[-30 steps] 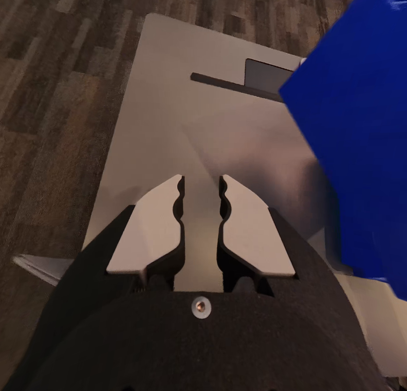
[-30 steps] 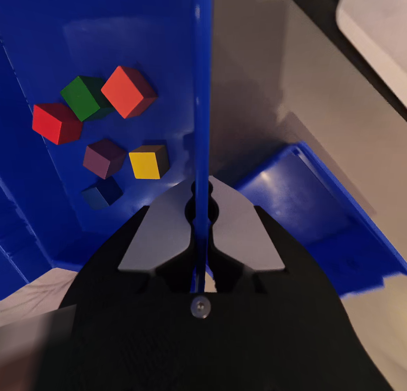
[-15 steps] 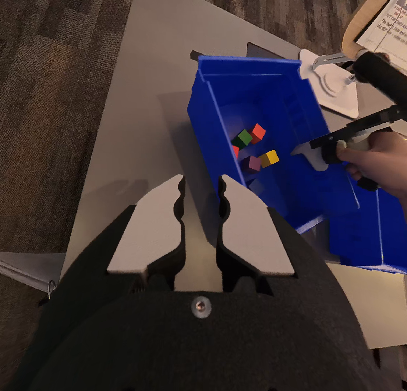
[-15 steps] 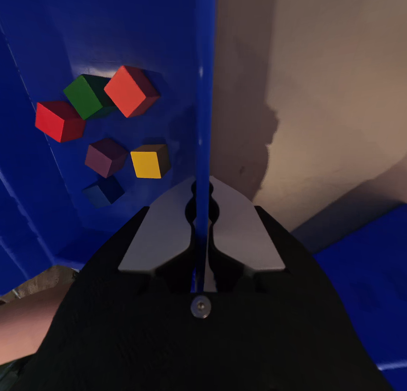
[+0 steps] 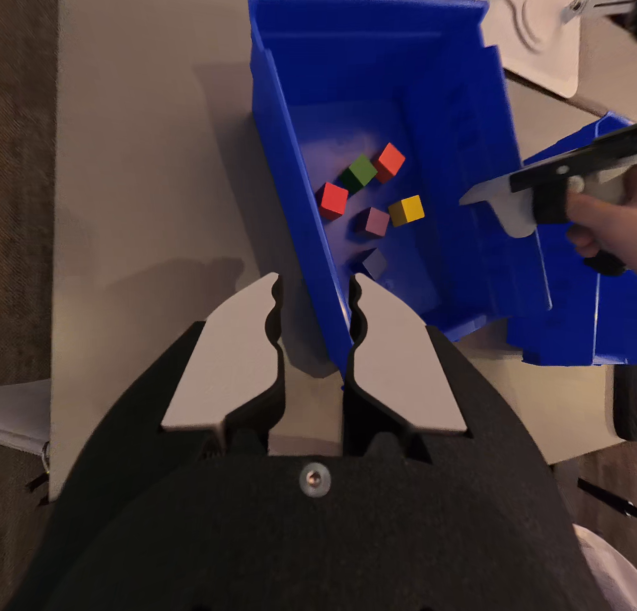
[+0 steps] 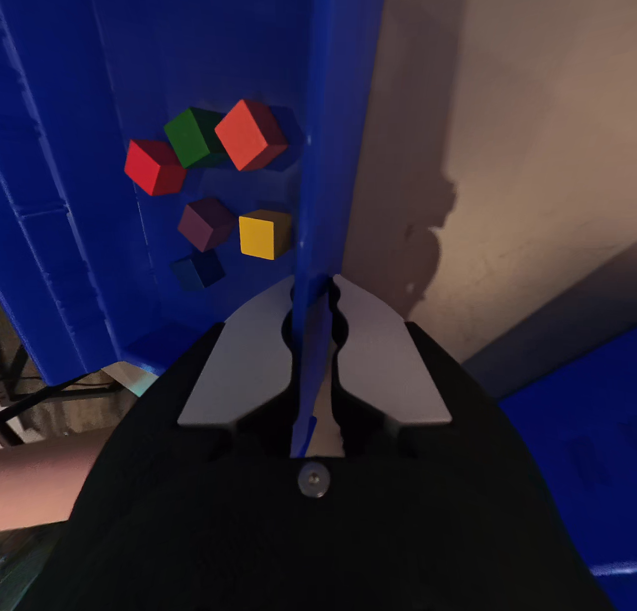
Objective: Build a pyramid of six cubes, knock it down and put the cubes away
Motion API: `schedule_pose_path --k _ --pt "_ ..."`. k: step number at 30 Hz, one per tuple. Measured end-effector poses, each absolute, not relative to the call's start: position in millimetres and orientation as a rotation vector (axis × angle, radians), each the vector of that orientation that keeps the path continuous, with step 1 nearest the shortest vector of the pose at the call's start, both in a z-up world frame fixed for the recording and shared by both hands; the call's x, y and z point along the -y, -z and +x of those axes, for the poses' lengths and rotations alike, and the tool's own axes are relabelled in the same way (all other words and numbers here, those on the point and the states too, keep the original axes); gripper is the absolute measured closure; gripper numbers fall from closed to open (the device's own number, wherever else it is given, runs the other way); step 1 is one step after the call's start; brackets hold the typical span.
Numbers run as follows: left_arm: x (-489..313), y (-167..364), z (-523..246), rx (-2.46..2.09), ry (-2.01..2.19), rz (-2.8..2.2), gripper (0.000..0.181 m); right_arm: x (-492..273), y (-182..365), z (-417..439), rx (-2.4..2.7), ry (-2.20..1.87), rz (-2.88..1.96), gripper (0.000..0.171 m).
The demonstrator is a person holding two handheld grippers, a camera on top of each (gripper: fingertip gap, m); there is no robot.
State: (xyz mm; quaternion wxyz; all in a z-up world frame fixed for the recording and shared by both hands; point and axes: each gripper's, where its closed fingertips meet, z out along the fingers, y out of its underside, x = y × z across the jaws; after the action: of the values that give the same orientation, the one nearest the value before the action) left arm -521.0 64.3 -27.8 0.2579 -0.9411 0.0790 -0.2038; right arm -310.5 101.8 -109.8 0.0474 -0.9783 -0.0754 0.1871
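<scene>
A blue bin (image 5: 448,77) stands on the grey table (image 5: 138,146) with several cubes on its floor: red (image 5: 332,200), green (image 5: 362,170), orange (image 5: 391,160), yellow (image 5: 408,210), purple (image 5: 375,220) and dark blue (image 5: 374,262). My left gripper (image 5: 315,281) is open and straddles the bin's near left wall without gripping it. My right gripper (image 6: 313,281) is shut on the bin's right wall (image 6: 310,112). It also shows in the left wrist view (image 5: 482,201), held by a hand (image 5: 599,222). The right wrist view shows the same cubes, such as yellow (image 6: 258,234) and red (image 6: 151,167).
A second blue bin (image 5: 613,319) lies against the first one's right side and shows at the lower right of the right wrist view (image 6: 568,422). A white flat device (image 5: 537,36) sits at the table's far right. Carpet floor (image 5: 24,181) runs along the table's left edge. Spacing between my two grippers at the tips: around 25 cm. The white flat device (image 5: 537,36) is closer to my right gripper, around 30 cm from its tips; the left tips are 55 cm off.
The bin came down from a raised, tilted pose onto the table. My left gripper moved right and forward until its open jaws straddled the bin's left wall. The right jaws eased slightly on the wall.
</scene>
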Motion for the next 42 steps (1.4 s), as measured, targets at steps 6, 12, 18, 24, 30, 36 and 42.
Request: schedule_pose_path --k 6,12,18,24,30,36,42 --pt "-72.3 60.9 -512.6 -0.228 0.519 -2.703 0.138 -119.1 78.2 -307.6 0.376 -0.452 -2.802 0.139" --pt "-71.0 83.1 -496.6 -0.336 0.473 -2.831 0.142 -122.9 35.6 -301.4 0.485 -0.443 -2.624 0.139" --pt "-80.7 91.6 -490.4 -0.402 0.360 -2.857 0.168 -103.9 21.5 -284.5 0.565 -0.510 -2.535 0.139" --pt "-102.8 93.6 -499.5 -0.560 0.121 -2.785 0.174 -68.4 9.8 -265.9 0.622 -0.604 -2.408 0.139" --pt "-124.9 93.7 -500.2 -0.746 0.035 -2.705 0.171 -24.3 13.8 -245.2 0.728 -0.596 -2.352 0.139" --pt "-132.1 93.8 -495.4 -0.797 0.004 -2.668 0.170 -11.2 3.3 -201.3 0.723 -0.466 -2.303 0.139" --pt "-134.9 79.0 -489.6 -0.702 0.175 -2.576 0.161 -21.8 -12.2 -57.1 0.288 0.105 -2.297 0.125"
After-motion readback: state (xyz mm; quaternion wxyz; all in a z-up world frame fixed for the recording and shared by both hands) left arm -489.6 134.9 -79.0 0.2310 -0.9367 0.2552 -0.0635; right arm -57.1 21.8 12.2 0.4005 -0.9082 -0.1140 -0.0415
